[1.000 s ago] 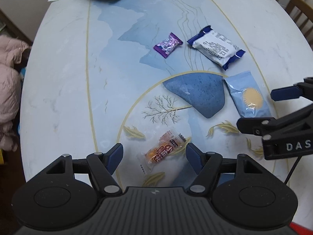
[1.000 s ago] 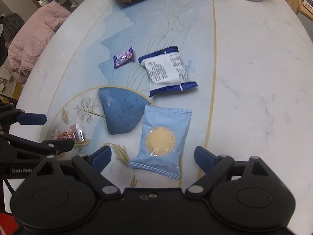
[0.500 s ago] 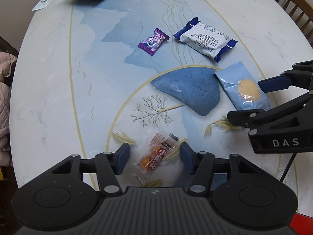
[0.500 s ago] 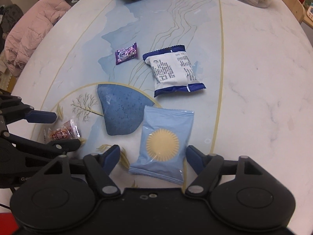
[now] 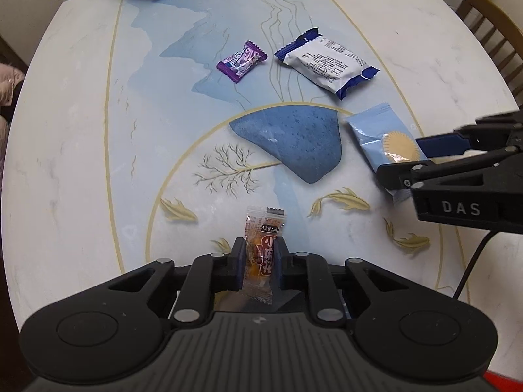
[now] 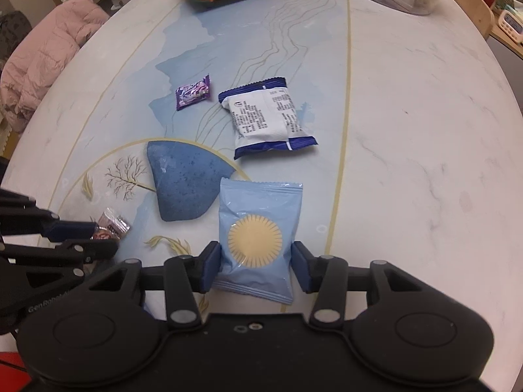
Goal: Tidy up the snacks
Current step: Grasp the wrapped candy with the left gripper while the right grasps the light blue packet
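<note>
At the near edge of the table [image 5: 81, 150], the left tool [image 5: 258, 256] is pinching the orange snack sachet [image 5: 263, 248] while the right tool [image 6: 256, 266] is squeezing the pale blue packet [image 6: 258, 225]; lifting both straight and gently should be avoiding crushed contents.

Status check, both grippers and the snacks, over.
Left gripper shut on orange snack packet. Right gripper shut on light blue packet. Purple candy and white-blue packet loose on table. Nothing blocking.

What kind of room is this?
Probably a home dining area: a round painted table, a wooden chair beside it, and a pink coat draped nearby.
</note>
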